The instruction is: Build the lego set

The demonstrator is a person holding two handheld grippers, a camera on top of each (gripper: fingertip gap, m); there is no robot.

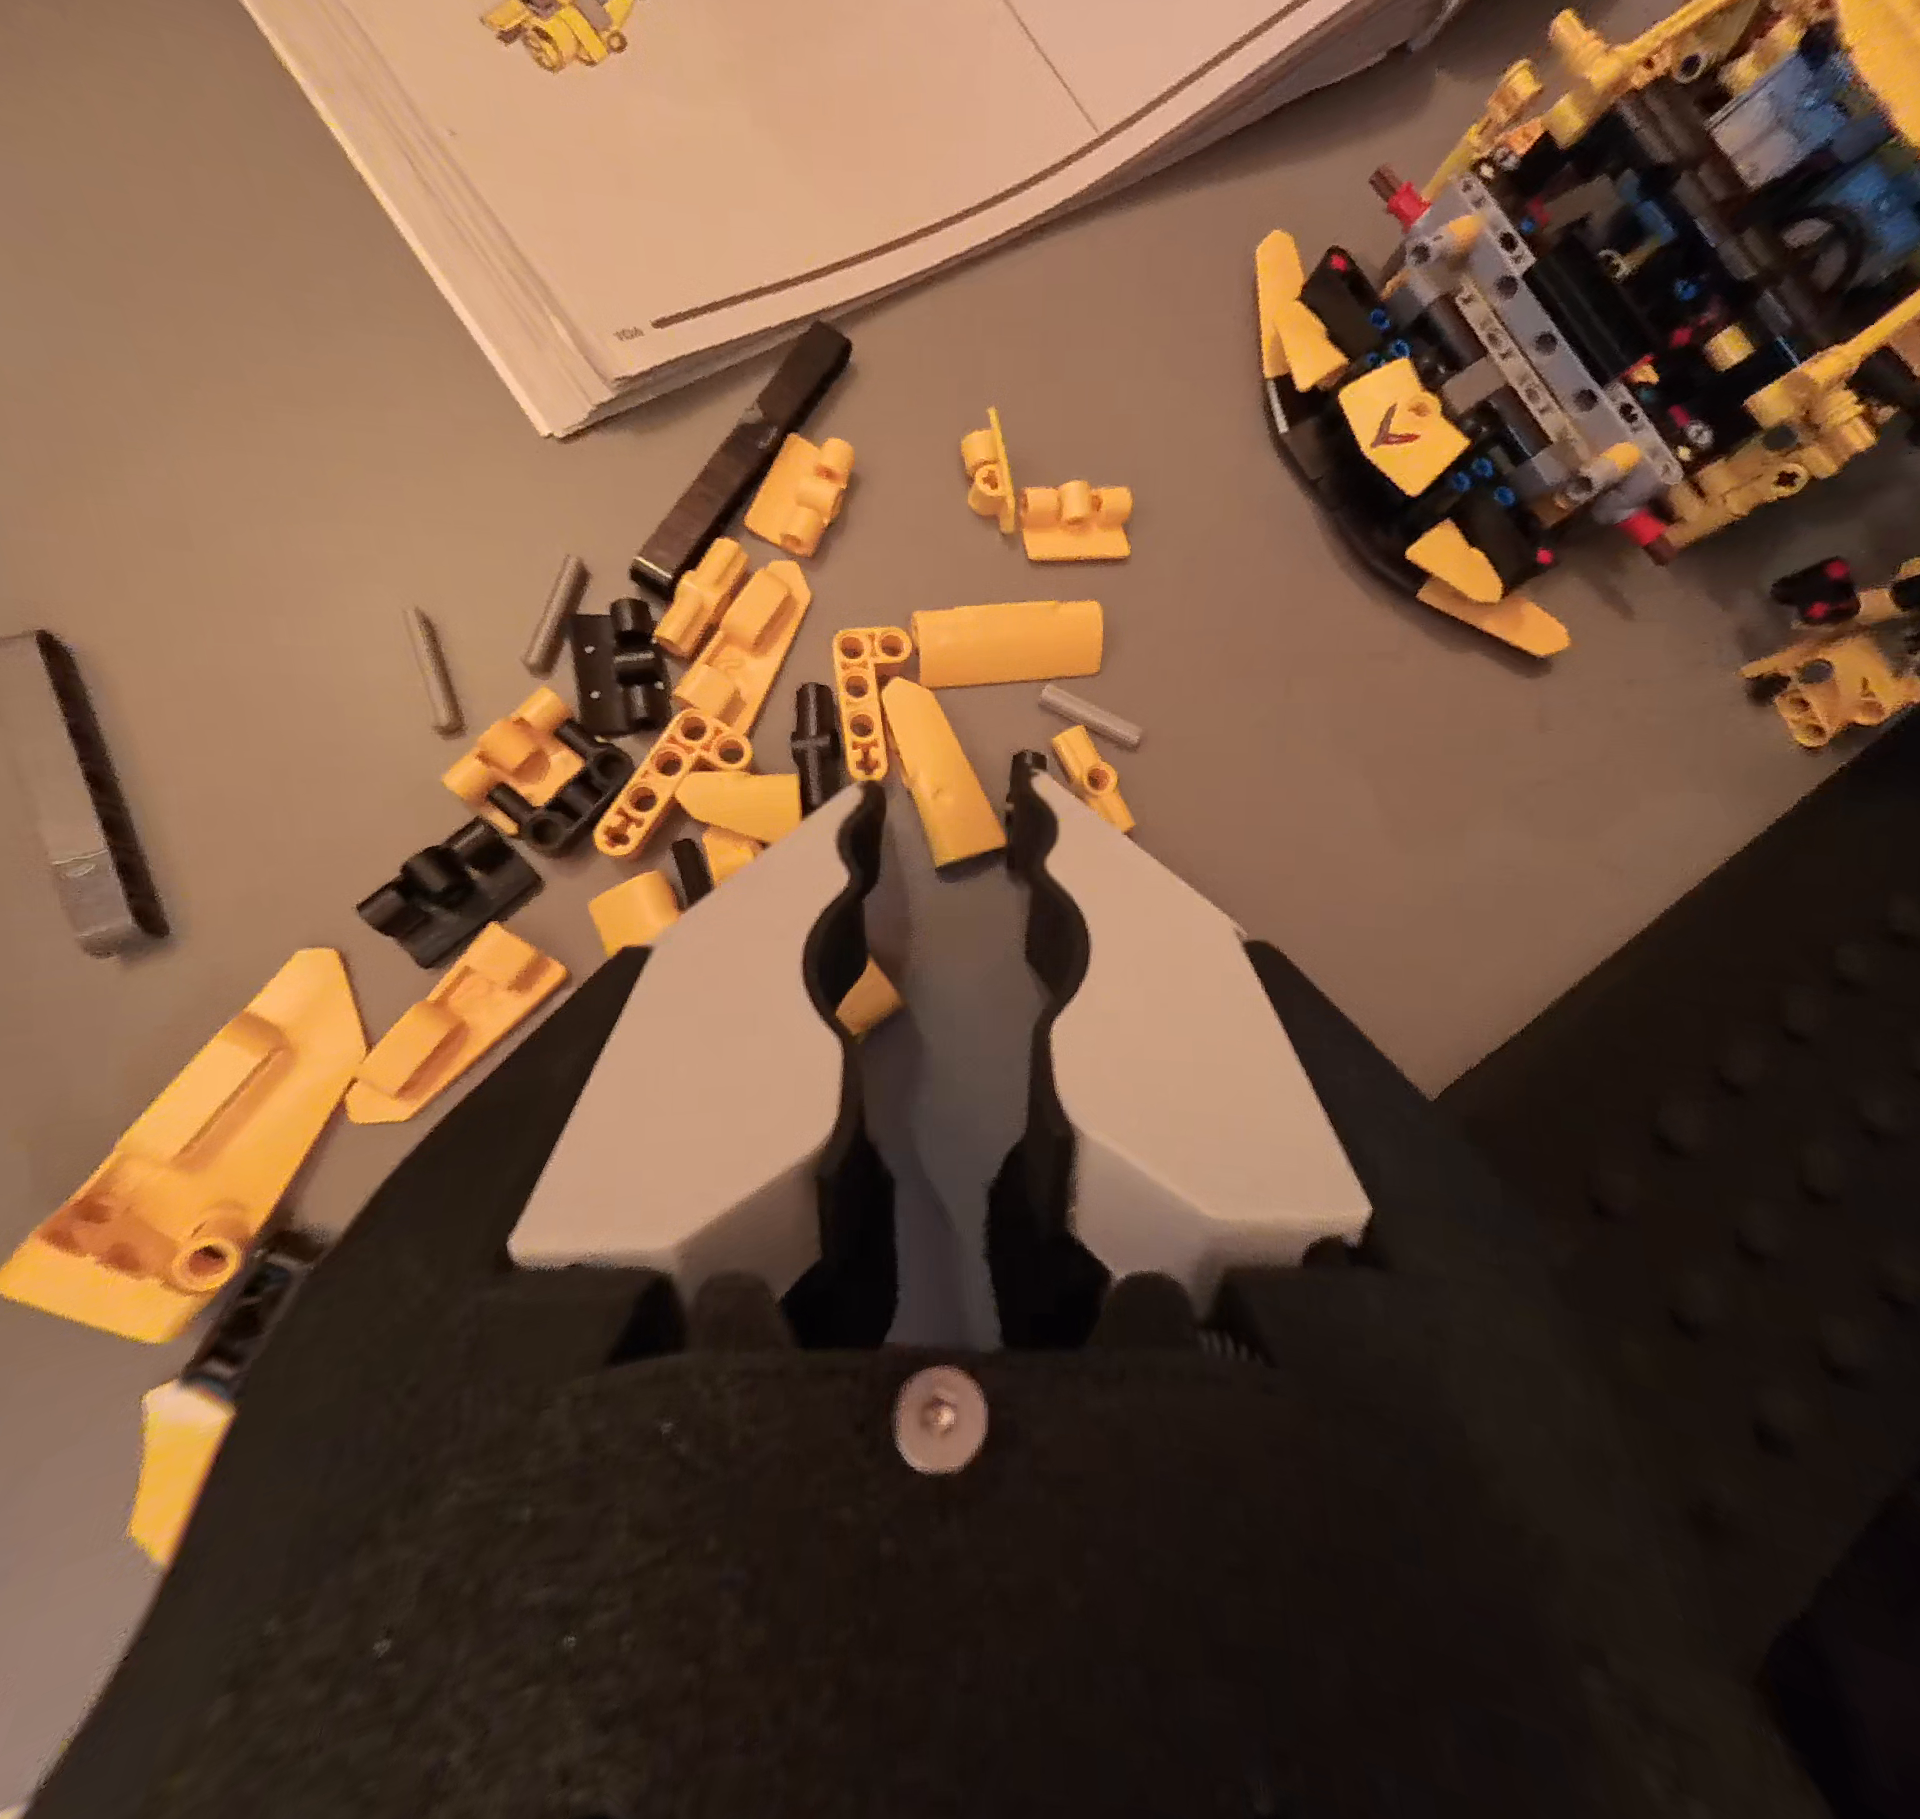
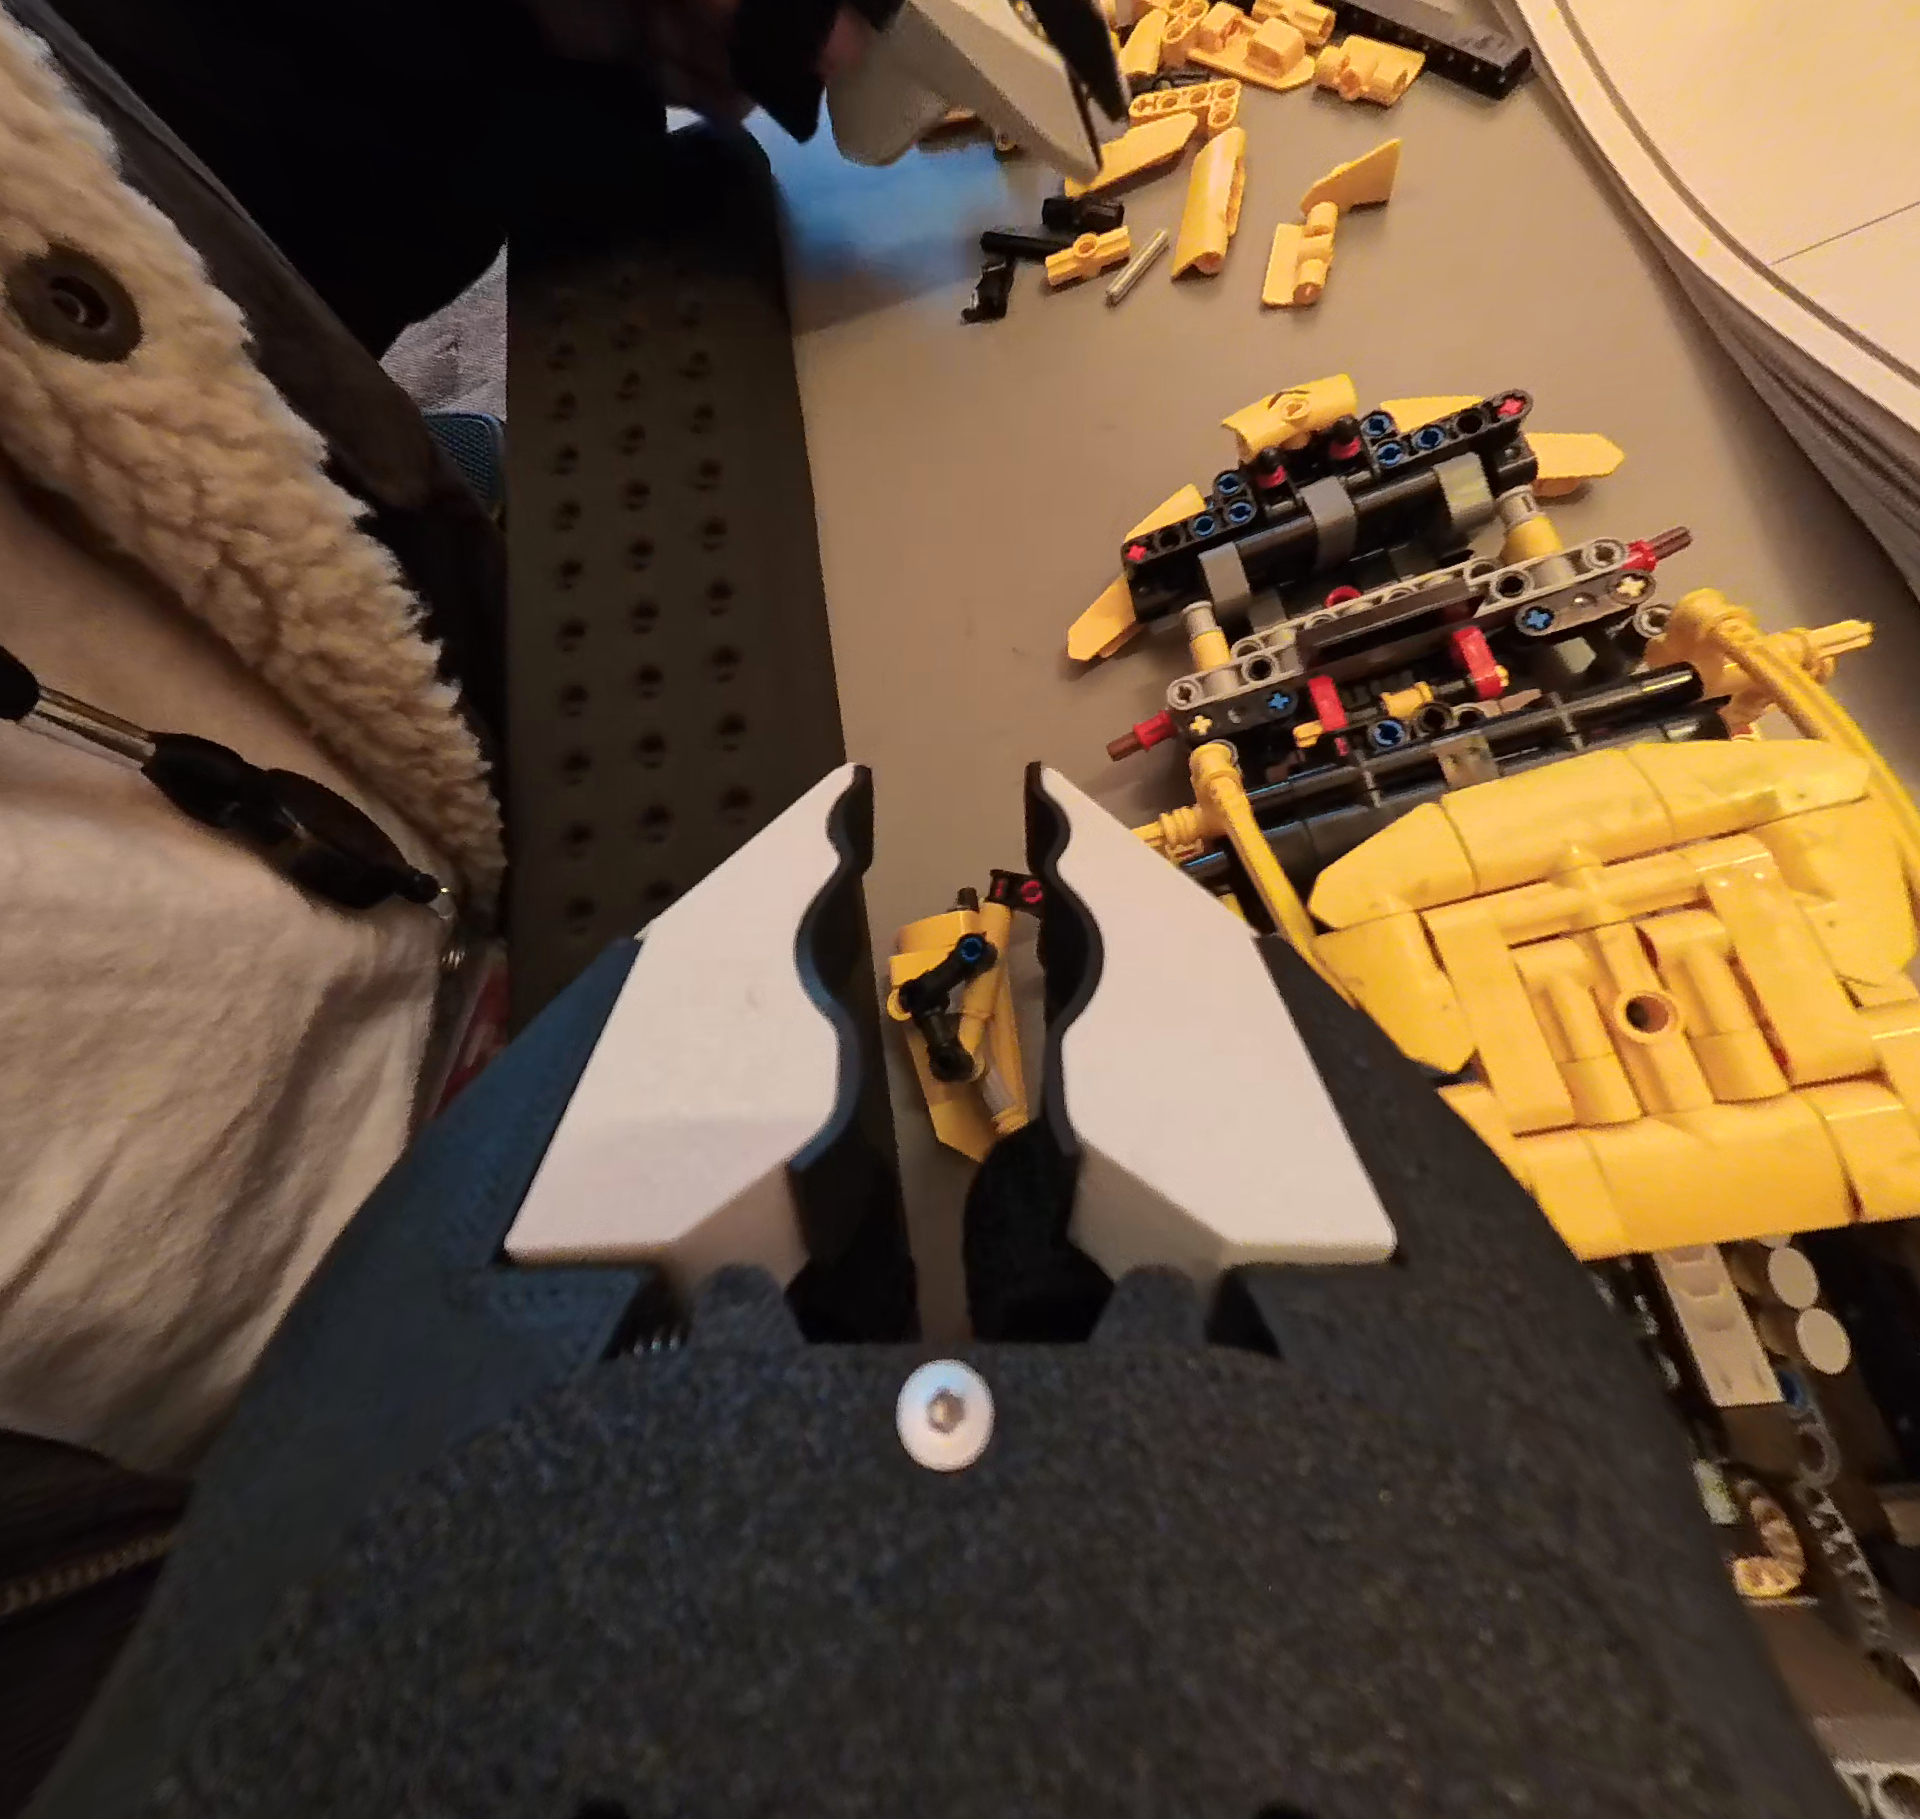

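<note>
A partly built yellow and black Technic model lies on the grey table; it also shows in the right wrist view. Loose yellow and black pieces are scattered left of it. My left gripper is open just above this pile, with a yellow curved panel lying between its fingertips. It also shows in the right wrist view. My right gripper is open, low over the table beside the model. A small yellow sub-assembly lies between its fingers, not gripped.
An open instruction booklet lies at the back of the table. A long black beam lies by its edge, and a grey and black beam sits far left. A black studded mat runs along the table's near edge, next to a person's fleece jacket. My hands' fingertips stand some 20 centimeters from each other.
</note>
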